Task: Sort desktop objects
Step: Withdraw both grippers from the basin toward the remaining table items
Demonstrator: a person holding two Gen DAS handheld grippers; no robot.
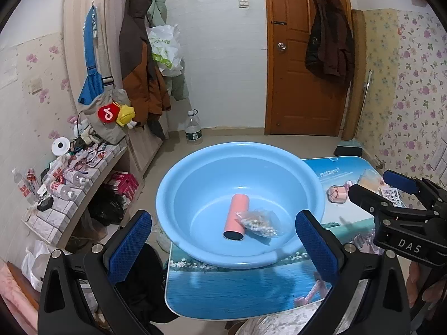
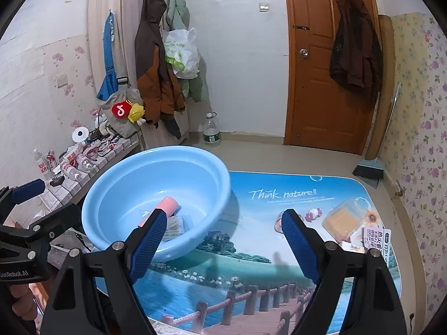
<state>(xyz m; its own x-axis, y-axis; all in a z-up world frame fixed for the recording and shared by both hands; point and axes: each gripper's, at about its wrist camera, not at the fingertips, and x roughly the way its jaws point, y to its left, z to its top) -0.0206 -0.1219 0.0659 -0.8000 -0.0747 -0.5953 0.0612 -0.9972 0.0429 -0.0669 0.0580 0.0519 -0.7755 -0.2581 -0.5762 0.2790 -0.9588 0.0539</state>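
Left claw (image 1: 223,240) released | right claw (image 2: 220,245) released | basin (image 1: 195,254) holds pink cylinder (image 1: 236,220), bag (image 1: 261,223) | packet (image 2: 342,219) beside

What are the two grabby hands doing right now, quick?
Left gripper: open, holding nothing.
Right gripper: open, holding nothing.

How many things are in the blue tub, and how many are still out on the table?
In the blue tub: 2 (pink tube, clear bag of beads)
On the table: 3 (small pink gadget, clear box of yellow cake, labelled packet)
Total: 5
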